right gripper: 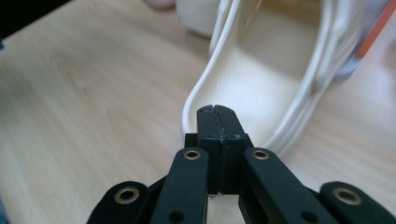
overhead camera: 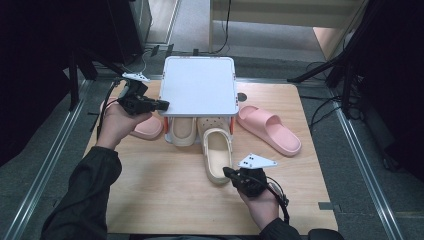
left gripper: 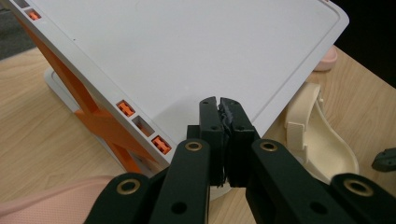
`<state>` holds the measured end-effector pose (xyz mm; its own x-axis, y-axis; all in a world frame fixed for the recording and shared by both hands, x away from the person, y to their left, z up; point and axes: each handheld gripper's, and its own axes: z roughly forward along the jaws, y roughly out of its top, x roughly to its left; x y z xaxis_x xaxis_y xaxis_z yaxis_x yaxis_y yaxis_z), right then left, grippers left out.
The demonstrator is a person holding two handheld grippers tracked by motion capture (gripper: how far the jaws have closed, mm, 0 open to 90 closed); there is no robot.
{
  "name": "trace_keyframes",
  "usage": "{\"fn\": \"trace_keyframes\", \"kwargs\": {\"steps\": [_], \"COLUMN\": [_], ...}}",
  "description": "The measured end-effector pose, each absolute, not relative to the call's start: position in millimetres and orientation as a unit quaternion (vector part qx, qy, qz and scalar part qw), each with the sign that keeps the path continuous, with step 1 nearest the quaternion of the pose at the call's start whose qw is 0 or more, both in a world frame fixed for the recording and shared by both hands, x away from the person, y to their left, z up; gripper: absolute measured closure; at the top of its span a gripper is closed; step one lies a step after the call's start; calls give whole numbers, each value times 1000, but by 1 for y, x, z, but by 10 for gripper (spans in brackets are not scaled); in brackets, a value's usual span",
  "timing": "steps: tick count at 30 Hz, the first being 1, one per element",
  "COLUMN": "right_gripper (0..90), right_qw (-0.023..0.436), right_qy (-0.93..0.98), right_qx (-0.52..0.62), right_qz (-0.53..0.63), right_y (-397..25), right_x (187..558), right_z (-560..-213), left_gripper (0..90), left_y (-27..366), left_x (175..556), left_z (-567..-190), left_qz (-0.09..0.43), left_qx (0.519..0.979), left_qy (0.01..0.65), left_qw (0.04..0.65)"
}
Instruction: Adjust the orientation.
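A white shoe rack (overhead camera: pixel 200 85) with orange side braces stands at the middle back of the table. One cream clog (overhead camera: pixel 182 131) sits under it; a second cream clog (overhead camera: pixel 217 155) pokes out toward me. My left gripper (overhead camera: pixel 162 105) is shut with nothing in it, hovering at the rack's left front edge; its tips (left gripper: pixel 219 105) lie over the white top (left gripper: pixel 187 51). My right gripper (overhead camera: pixel 227 172) is shut and empty at the heel of the second clog (right gripper: pixel 252 84). Its tips (right gripper: pixel 217 112) are at the heel rim; I cannot tell if they touch.
A pink slide (overhead camera: pixel 270 129) lies to the right of the rack, another pink slide (overhead camera: pixel 145 127) to its left under my left hand. Bare wooden tabletop (overhead camera: pixel 165 200) spreads across the front. Dark stands and cables ring the table.
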<state>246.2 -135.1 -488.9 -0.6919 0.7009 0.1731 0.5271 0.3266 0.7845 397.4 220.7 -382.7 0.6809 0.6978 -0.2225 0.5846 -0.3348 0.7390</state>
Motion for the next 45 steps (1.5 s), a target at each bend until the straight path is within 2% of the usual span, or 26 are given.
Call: {"fn": "trace_keyframes", "kwargs": {"steps": [8, 16, 22, 24, 30, 45], "right_gripper": [900, 900, 900, 900, 900, 900], "right_qw": [68, 41, 56, 51, 72, 82], "right_qy": [820, 826, 837, 835, 835, 837], "right_qx": [394, 395, 389, 391, 378, 375], "right_qz": [410, 401, 380, 384, 394, 391], "right_y": [-135, -134, -129, -127, -117, -107], "right_x": [240, 242, 242, 244, 252, 307], "right_z": [-512, -515, -523, -523, -517, -509], "left_gripper": [881, 880, 878, 877, 872, 869], "left_y": [221, 222, 221, 221, 222, 221], "left_x": [397, 397, 397, 397, 397, 397], "left_z": [-383, -383, -383, -383, -384, -384], "left_qz": [67, 66, 68, 68, 67, 64], "left_qx": [814, 814, 815, 815, 814, 814], "left_qy": [392, 392, 390, 390, 390, 389], "left_qw": [423, 424, 423, 423, 425, 427]}}
